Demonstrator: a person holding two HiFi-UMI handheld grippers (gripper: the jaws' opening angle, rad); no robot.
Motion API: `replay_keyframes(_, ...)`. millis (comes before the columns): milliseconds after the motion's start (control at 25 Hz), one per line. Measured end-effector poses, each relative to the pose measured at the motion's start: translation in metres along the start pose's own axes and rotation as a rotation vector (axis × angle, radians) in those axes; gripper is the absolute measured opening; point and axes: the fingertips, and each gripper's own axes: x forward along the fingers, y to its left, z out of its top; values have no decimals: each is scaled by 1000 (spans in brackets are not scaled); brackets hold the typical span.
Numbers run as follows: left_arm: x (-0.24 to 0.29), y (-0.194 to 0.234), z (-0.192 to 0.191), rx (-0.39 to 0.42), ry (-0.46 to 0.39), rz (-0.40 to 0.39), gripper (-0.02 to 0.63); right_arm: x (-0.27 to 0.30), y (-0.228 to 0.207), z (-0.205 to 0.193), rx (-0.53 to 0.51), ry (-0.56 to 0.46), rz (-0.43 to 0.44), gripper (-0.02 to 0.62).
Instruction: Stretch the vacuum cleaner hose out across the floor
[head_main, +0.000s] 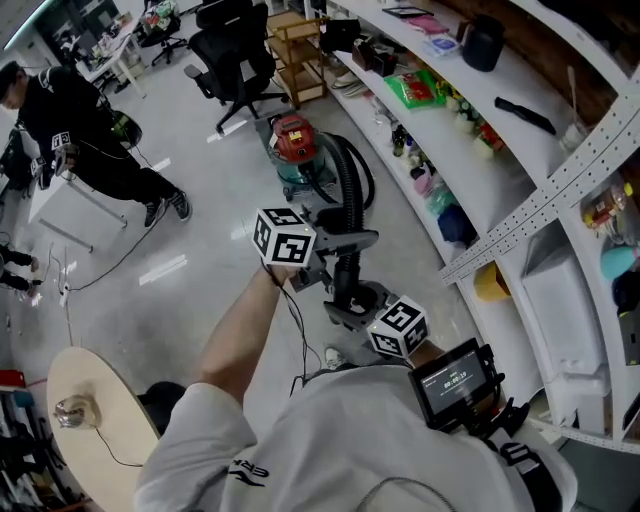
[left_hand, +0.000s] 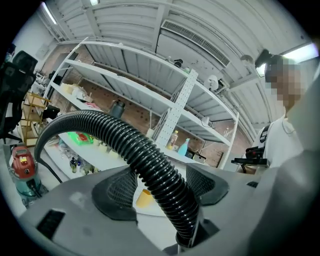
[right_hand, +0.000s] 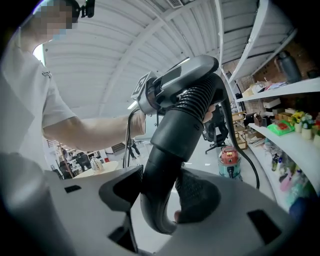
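Black ribbed hose (head_main: 349, 195) arcs up off the floor (head_main: 190, 240) from the red-topped vacuum cleaner (head_main: 293, 142) beside the white shelves (head_main: 520, 160) and runs into the person's two tools. Left claw (left_hand: 161, 189) is clenched around the ribbed part, a pad on each side. Right claw (right_hand: 159, 194), just beside it and nearer the person, grasps the hose's smooth curved handle (right_hand: 167, 150), held in mid-air.

Black ribbed hose (head_main: 350, 200) arches up from red-topped vacuum cleaner (head_main: 293, 140); free end aloft.
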Motion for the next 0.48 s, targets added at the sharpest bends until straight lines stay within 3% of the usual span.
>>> replay_keyframes(480,132,-98,-26,32,64,-119,291,-137,-6,-42,21,-58,-146,193)
